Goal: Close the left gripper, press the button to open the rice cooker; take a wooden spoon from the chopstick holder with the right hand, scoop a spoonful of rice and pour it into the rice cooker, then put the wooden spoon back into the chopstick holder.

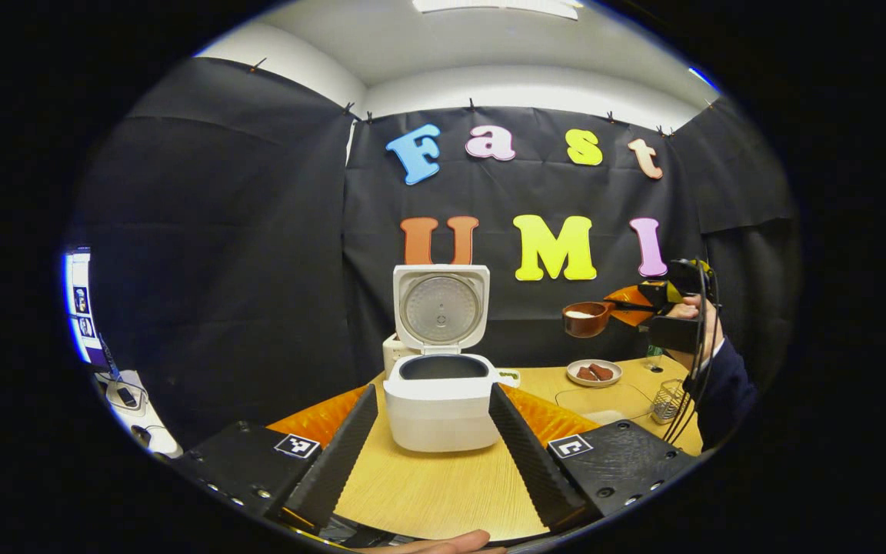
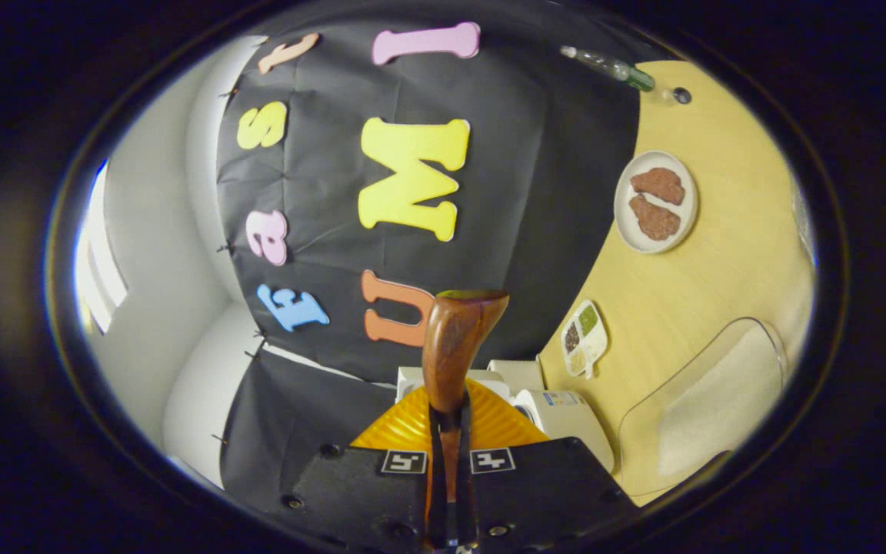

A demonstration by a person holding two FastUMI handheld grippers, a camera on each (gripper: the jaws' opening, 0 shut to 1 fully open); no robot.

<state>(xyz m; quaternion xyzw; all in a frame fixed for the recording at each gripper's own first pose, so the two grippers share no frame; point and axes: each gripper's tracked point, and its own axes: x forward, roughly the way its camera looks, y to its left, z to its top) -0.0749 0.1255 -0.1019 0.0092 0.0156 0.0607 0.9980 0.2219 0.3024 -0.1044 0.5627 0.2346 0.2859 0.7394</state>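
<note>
The white rice cooker (image 1: pixel 443 415) stands on the wooden table (image 1: pixel 443 485) with its lid (image 1: pixel 441 308) raised upright. My left gripper (image 1: pixel 433 392) is open, its two fingers framing the cooker from the near side. Off to the right and higher than the cooker, my right gripper (image 1: pixel 662 296) is shut on the handle of a wooden spoon (image 1: pixel 587 318) whose bowl holds white rice. In the right gripper view the spoon (image 2: pixel 454 346) sticks out past the shut right gripper (image 2: pixel 449 417), seen edge-on, and part of the cooker (image 2: pixel 562 415) shows beyond it.
A wire chopstick holder (image 1: pixel 670 400) and a clear rice container (image 1: pixel 601 400) sit at the table's right, with a plate of brown pieces (image 1: pixel 594 372) behind them. A small divided dish (image 2: pixel 585 337) lies beside the cooker. A green bottle (image 2: pixel 612 69) stands far back.
</note>
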